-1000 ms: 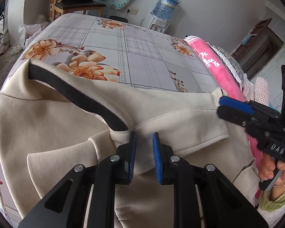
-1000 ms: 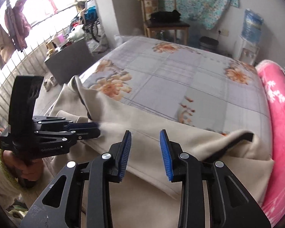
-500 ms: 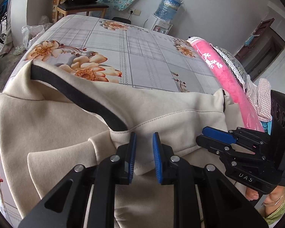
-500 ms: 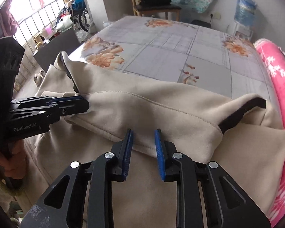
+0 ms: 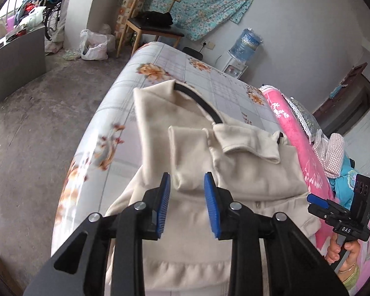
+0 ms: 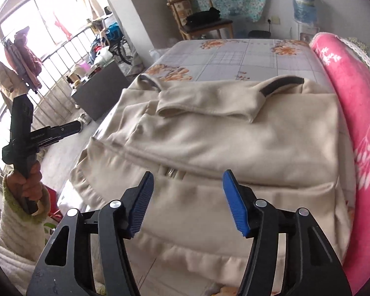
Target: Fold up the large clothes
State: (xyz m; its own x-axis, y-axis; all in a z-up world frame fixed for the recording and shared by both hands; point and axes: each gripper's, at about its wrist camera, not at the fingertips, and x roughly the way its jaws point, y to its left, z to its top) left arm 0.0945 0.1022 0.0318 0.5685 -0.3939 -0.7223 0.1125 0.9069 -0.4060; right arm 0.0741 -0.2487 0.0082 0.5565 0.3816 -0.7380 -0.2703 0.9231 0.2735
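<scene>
Bedroom clutter frames it all: a grey concrete floor (image 5: 32,128) at nine o'clock, a wooden chair (image 5: 150,24) against the far wall at twelve, and a water dispenser (image 5: 241,49) toward one o'clock. Between them the bed (image 5: 209,79), in its flowered check sheet, carries the cream jacket (image 5: 246,172), which lies near the foot end with sleeves laid across the body and its dark-lined collar (image 5: 199,101) arching at the top. The left gripper (image 5: 187,204) hovers above the cloth, jaws partly apart and holding nothing. The right gripper (image 6: 188,204) hangs over the hem, jaws spread wide, also empty. I judge the sleeve fold done and both tools free; the next move would call for pinching the lower hem at both corners and carrying it up toward the collar. A white plastic bag (image 5: 93,46) on the floor bulges, contents unclear.
</scene>
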